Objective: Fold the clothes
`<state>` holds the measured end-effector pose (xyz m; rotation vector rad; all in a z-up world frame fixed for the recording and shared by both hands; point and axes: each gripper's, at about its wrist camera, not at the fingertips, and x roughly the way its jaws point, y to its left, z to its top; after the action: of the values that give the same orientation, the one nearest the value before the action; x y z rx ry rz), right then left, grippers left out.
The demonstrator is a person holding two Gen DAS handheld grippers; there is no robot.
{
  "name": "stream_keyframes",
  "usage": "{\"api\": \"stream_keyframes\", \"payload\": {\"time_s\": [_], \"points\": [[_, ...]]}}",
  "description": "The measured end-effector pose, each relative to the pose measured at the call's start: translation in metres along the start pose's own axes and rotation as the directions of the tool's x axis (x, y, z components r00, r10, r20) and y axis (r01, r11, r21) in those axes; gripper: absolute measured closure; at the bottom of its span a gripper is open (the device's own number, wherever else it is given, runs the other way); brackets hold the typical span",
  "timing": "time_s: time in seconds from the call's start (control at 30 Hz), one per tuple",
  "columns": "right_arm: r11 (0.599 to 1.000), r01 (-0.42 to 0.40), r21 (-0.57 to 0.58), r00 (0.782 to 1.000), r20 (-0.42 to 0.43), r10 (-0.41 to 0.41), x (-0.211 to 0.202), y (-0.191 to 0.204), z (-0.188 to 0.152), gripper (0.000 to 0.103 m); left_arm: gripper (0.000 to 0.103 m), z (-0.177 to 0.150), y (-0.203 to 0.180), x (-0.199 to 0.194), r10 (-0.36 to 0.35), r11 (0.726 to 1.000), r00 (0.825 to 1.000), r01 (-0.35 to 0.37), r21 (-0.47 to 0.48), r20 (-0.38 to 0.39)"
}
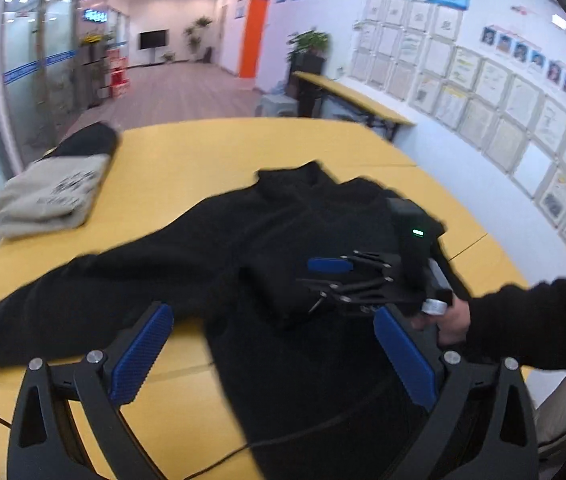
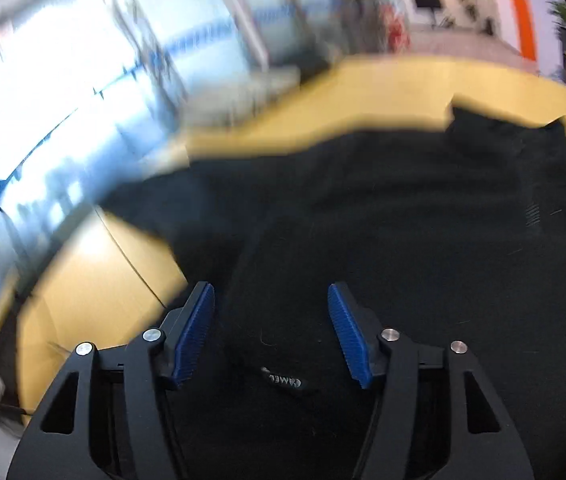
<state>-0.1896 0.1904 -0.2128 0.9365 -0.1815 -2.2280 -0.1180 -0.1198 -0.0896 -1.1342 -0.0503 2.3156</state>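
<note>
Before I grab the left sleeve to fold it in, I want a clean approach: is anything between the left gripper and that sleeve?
Nothing visible blocks it. The left gripper is open above the black sweater, and the sleeve lies flat on the yellow table. The folded beige garment sits farther away, apart from it.

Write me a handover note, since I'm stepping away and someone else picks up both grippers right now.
Left gripper: open, holding nothing, over the black sweater.
Right gripper: open, empty, over the sweater's body; the left view shows it above the folded-in part.
Sweater lies on the yellow table, collar away from you; one sleeve looks folded onto the chest, the other still stretches out to the left.
Folded clothes sit at the far left corner.
Left: fold the outstretched sleeve, then the body.
</note>
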Motion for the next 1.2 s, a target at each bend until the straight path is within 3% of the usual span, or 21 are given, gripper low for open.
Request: {"api": "stream_keyframes", "payload": {"time_s": [0.03, 0.1, 0.2, 0.27, 0.33, 0.43, 0.53, 0.6, 0.73, 0.77, 0.8, 0.83, 0.9, 1.07, 1.2], "points": [[0.999, 0.044, -0.001, 0.998, 0.044, -0.044, -0.023, -0.007, 0.001, 0.02, 0.0, 0.01, -0.002, 0.01, -0.028, 1.0, 1.0, 0.028, 0.007, 0.002], [0.978, 0.19, -0.086, 0.98, 0.073, -0.184, -0.067, -0.026, -0.007, 0.018, 0.0, 0.029, -0.006, 0.031, -0.083, 0.996, 0.997, 0.082, 0.021, 0.006], [0.891, 0.37, -0.261, 0.928, 0.062, -0.367, -0.108, -0.053, -0.024, 0.018, 0.0, 0.031, -0.006, 0.086, -0.079, 0.997, 0.995, 0.08, 0.007, -0.056], [0.828, 0.398, -0.395, 0.905, 0.024, -0.424, -0.105, -0.061, -0.033, 0.018, 0.0, 0.028, -0.004, 0.114, -0.077, 0.997, 0.994, 0.077, -0.013, -0.078], [0.792, 0.353, -0.498, 0.919, 0.023, -0.395, -0.091, -0.049, -0.035, 0.018, 0.0, 0.023, -0.002, 0.111, -0.089, 0.995, 0.995, 0.087, -0.049, -0.046], [0.827, 0.233, -0.511, 0.967, 0.029, -0.255, -0.058, -0.016, -0.025, 0.02, 0.0, 0.012, -0.001, 0.081, -0.07, 0.994, 0.997, 0.068, -0.084, -0.023], [0.857, 0.125, -0.501, 0.991, 0.019, -0.133, -0.008, 0.018, -0.017, 0.02, 0.0, -0.003, 0.004, 0.037, -0.032, 0.995, 0.999, 0.031, -0.097, -0.002], [0.838, 0.084, -0.539, 0.993, -0.024, -0.115, 0.032, 0.037, -0.023, 0.025, 0.0, -0.012, 0.005, 0.017, -0.013, 0.995, 1.0, 0.013, -0.095, 0.003], [0.808, 0.097, -0.581, 0.969, -0.129, -0.21, 0.088, 0.046, -0.036, 0.07, 0.0, -0.03, 0.007, -0.023, 0.024, 0.995, 1.0, -0.023, -0.092, 0.013], [0.812, 0.103, -0.575, 0.965, -0.139, -0.221, 0.094, 0.044, -0.035, 0.072, 0.0, -0.034, 0.008, -0.034, 0.034, 0.995, 0.999, -0.032, -0.091, 0.016], [0.821, 0.114, -0.559, 0.966, -0.129, -0.222, 0.094, 0.042, -0.031, 0.082, 0.0, -0.039, 0.008, -0.044, 0.043, 0.995, 0.999, -0.041, -0.091, 0.019], [0.833, 0.124, -0.539, 0.966, -0.128, -0.226, 0.094, 0.04, -0.025, 0.086, 0.0, -0.042, 0.009, -0.049, 0.046, 0.995, 0.999, -0.043, -0.087, 0.023], [0.863, 0.138, -0.486, 0.966, -0.127, -0.226, 0.087, 0.042, -0.012, 0.087, 0.0, -0.047, 0.008, -0.055, 0.04, 0.997, 0.999, -0.037, -0.073, 0.034], [0.924, 0.138, -0.355, 0.99, 0.025, -0.138, 0.073, 0.077, 0.044, 0.087, 0.0, -0.057, 0.011, -0.071, 0.037, 0.999, 0.999, -0.036, -0.04, 0.037], [0.937, 0.114, -0.331, 0.983, -0.099, -0.155, 0.133, 0.078, 0.027, 0.085, 0.0, -0.06, 0.02, -0.076, 0.045, 0.998, 0.998, -0.043, -0.039, 0.04]]}}
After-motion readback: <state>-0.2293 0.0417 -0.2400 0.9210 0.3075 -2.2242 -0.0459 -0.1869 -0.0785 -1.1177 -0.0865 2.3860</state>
